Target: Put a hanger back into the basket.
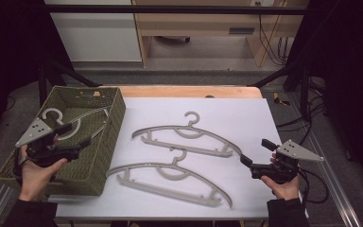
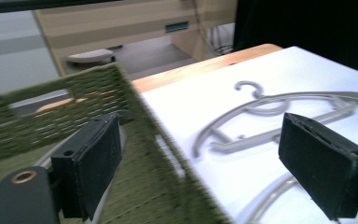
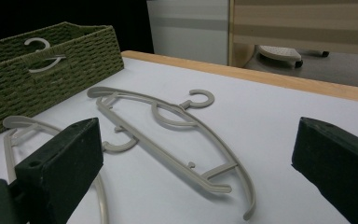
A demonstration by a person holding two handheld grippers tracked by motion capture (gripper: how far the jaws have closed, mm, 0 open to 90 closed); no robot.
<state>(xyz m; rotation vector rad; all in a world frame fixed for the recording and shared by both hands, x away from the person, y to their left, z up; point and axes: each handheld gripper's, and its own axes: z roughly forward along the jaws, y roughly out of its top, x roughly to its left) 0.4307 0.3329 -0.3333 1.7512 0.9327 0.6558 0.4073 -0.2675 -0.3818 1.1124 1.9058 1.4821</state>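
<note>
Between grippers: two hangers [image 1: 189,137], basket [image 1: 116,118] left.

A wooden cabinet [image 1: 194,28] and dangling cables [image 1: 269,38] stand beyond the white-topped table [image 1: 246,113].

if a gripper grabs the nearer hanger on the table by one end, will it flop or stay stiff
The nearer hanger looks like thin moulded plastic, so probably light and fairly stiff. Lying flat on the smooth white table, it may slide or pivot when nudged.

Two grey hangers [image 3: 168,130] lie beside the green basket [image 3: 51,74], which apparently holds another.
</note>
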